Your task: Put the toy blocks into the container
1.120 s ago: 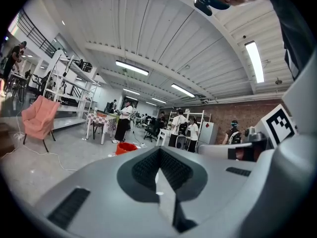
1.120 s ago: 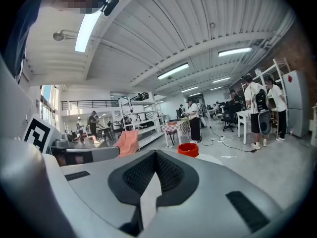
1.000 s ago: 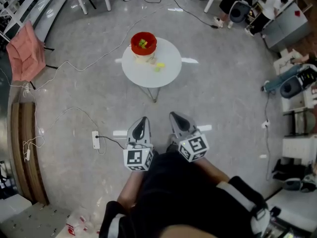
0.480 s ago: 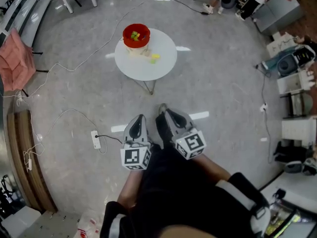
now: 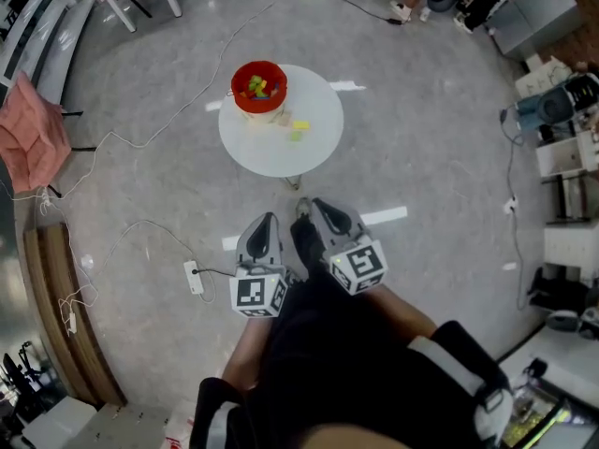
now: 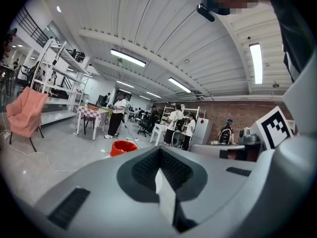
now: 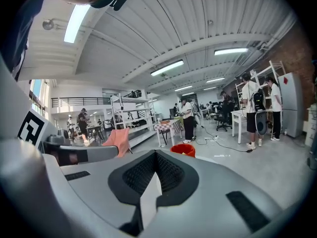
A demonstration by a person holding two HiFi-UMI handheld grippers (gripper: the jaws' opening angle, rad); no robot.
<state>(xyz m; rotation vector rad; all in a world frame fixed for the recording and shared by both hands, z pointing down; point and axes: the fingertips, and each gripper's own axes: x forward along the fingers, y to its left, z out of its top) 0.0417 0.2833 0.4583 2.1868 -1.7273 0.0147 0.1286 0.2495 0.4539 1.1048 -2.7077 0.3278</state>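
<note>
Out on the round table (image 5: 314, 152), well apart from left gripper (image 5: 269, 221) and right gripper (image 5: 318, 206), both pressed together empty, toy blocks (image 5: 299, 127) just beside the red container (image 5: 236, 90); risks nudging one off if reached unopened.

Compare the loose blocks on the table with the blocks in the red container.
The loose blocks lie on the white table beside the red container; the contained blocks sit piled inside it. The loose blocks look like two, yellowish; the contained blocks are several, mixed colours. All are small.

Left hand-held gripper (image 5: 266, 226), right hand-held gripper (image 5: 328, 213): jaws together.
</note>
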